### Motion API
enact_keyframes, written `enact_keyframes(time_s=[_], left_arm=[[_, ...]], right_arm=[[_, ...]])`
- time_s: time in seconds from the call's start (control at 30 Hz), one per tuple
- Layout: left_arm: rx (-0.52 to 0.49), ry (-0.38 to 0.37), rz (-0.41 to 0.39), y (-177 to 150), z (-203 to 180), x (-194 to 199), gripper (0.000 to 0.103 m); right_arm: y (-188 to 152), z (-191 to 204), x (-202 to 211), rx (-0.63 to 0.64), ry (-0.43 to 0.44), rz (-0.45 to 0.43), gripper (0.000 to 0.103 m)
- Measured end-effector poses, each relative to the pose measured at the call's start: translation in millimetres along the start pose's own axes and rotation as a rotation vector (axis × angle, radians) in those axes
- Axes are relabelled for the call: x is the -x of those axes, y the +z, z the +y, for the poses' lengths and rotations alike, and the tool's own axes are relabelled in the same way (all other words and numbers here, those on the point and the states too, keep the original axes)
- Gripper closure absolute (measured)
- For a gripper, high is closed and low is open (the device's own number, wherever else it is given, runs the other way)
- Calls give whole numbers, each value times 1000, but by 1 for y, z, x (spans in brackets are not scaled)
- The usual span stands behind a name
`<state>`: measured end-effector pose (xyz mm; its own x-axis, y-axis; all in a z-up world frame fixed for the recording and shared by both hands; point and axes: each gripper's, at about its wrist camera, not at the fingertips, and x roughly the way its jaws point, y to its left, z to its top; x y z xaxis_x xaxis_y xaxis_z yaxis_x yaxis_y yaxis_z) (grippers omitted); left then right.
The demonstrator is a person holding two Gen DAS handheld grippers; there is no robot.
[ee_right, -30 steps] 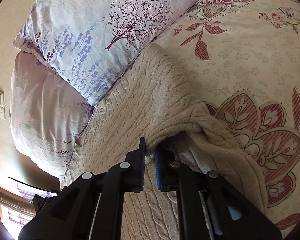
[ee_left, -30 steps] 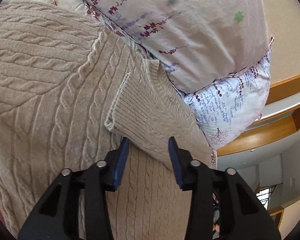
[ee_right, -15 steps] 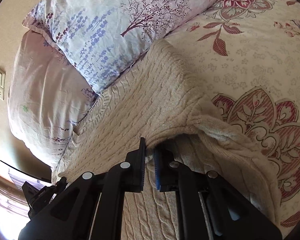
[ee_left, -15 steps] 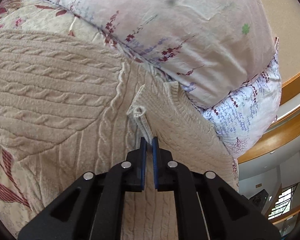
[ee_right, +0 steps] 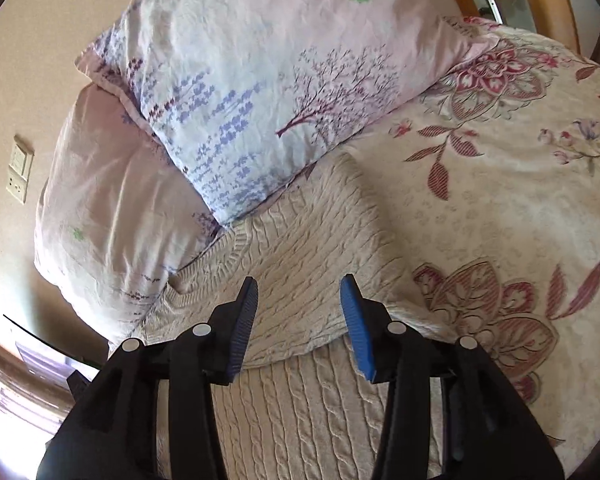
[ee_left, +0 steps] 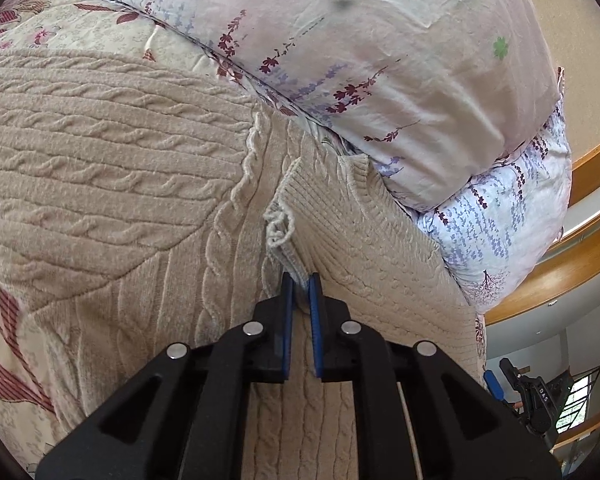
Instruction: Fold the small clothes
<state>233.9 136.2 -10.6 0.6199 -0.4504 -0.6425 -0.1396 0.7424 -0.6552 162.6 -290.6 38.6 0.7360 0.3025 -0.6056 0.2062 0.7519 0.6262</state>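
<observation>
Across the flowered bedspread (ee_right: 500, 208), just ahead of both tongs, lies the cream cable-knit sweater (ee_left: 112, 184), its top against the pillows (ee_right: 260, 80). Its sleeve cuff (ee_left: 300, 216) runs away from the left tongs (ee_left: 301, 284), which pinch it. Right tongs (ee_right: 300, 304) have just opened, empty, above the folded sleeve.

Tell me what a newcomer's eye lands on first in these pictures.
First, the beige cable-knit sweater spread on the floral bedspread, one sleeve already folded across its body. Next, the left gripper, pinching the ribbed cuff of the other sleeve near the sweater's middle, while the right gripper hangs open above the folded sleeve, its jaws having just opened with nothing between them. Behind lie two tree-printed pillows against the wall.
</observation>
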Motion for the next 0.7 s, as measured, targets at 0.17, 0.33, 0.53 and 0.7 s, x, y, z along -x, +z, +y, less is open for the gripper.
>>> enact_keyframes(time_s=[0.17,0.33,0.53,0.7], left_arm=[[16,-64,44,-7,3,19,73],[-21,-80,-40,-9,23,77,52],[128,26,-191,3,95,140,52],[303,59,-234,12,145,156,53]], right_arm=[[-6,-10,-20,34,-189,-19,72],[1,-16,-13,1,-162,-16,76],[-10,7,1,54,3,17,35],[-19,14,-12,46,33,81,33]])
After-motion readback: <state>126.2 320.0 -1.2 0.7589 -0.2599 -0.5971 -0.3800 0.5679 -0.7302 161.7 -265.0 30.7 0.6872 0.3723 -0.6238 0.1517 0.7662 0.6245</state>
